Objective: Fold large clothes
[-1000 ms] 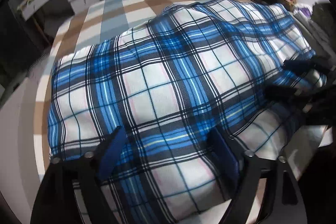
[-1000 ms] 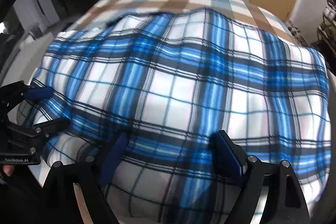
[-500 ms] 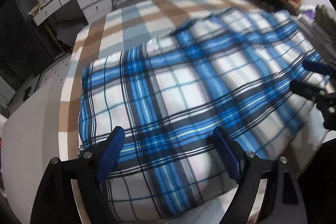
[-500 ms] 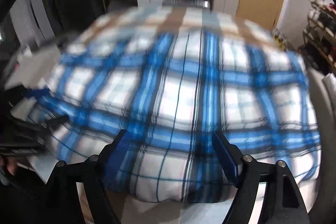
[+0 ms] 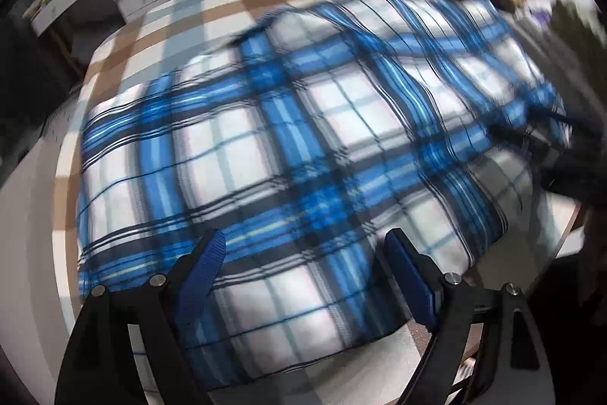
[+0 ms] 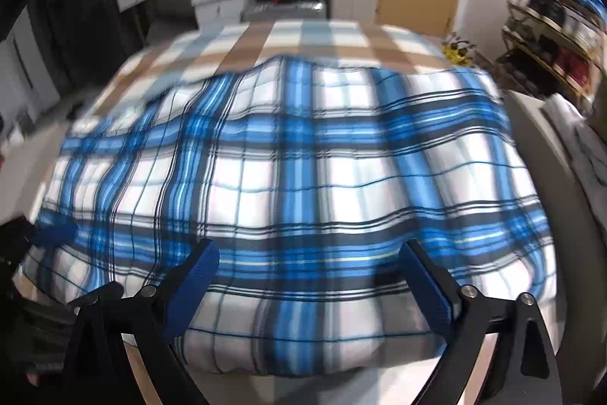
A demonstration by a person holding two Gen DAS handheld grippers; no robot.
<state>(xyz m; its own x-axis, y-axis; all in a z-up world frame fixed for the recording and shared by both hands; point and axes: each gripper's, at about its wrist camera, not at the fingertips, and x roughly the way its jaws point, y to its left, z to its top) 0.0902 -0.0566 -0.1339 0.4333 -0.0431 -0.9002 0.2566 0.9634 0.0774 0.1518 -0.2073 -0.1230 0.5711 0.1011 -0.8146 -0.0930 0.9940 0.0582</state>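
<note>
Left gripper (image 5: pixel 303 260) points toward twelve o'clock, its blue-padded fingers (image 5: pixel 201 264) spread wide apart. Right gripper (image 6: pixel 307 272) likewise faces twelve o'clock, its fingers (image 6: pixel 428 287) splayed wide, nothing pinched between either pair.

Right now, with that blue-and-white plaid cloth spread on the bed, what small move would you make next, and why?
Probably lower both open grippers, left gripper and right gripper, onto the near edge of the blue-and-white plaid cloth and close: neither holds any fabric yet.
</note>
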